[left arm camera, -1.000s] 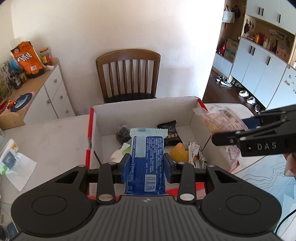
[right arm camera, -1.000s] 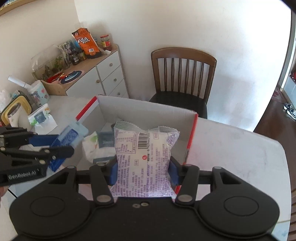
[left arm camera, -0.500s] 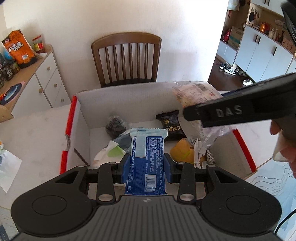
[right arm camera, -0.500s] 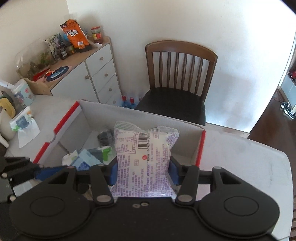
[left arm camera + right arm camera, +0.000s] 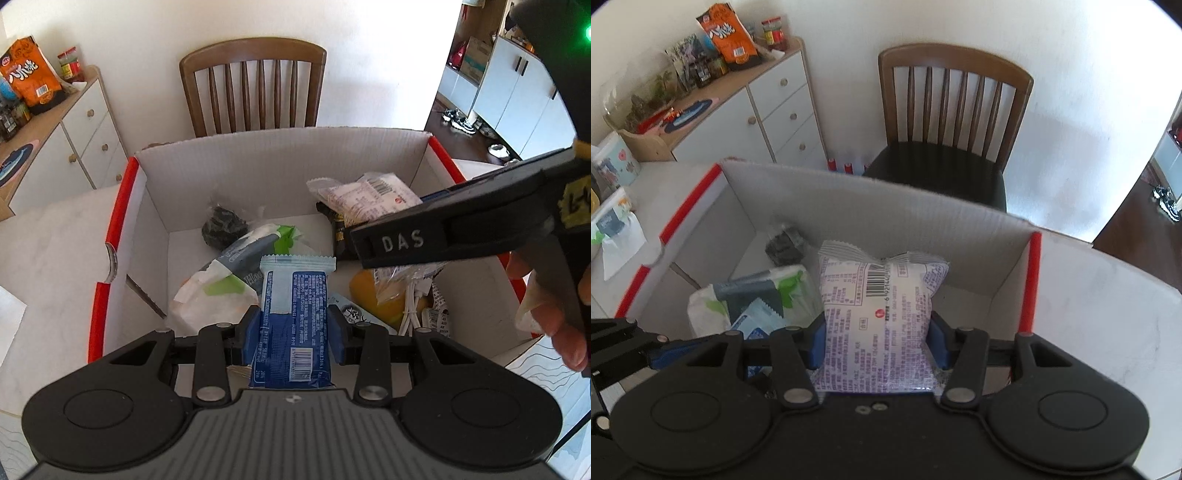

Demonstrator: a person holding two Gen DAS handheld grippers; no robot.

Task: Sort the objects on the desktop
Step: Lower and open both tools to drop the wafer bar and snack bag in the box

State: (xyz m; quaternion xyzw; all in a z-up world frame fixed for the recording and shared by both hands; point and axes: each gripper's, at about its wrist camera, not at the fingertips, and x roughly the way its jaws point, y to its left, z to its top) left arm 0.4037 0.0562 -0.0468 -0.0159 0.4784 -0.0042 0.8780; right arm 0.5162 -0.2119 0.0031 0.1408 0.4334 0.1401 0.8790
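My left gripper (image 5: 293, 328) is shut on a blue snack packet (image 5: 293, 314) and holds it over the near part of a white cardboard box with red edges (image 5: 114, 221). My right gripper (image 5: 877, 341) is shut on a white packet with purple print (image 5: 877, 314), over the same box (image 5: 1032, 280). In the left wrist view the right gripper (image 5: 443, 232) reaches in from the right with its packet (image 5: 365, 194) above the box's far right part. The blue packet's tip (image 5: 757, 321) shows at lower left in the right wrist view.
Inside the box lie a tissue pack (image 5: 229, 273), a dark bundle (image 5: 223, 230), a black packet (image 5: 340, 236), an orange object (image 5: 373, 295) and a white cable (image 5: 413, 306). A wooden chair (image 5: 255, 85) stands behind the table. A white cabinet (image 5: 768, 110) stands to the left.
Both grippers have moved forward and down over the box. The right gripper's packet now hangs inside the box's far right part; the blue packet is over the tissue pack.
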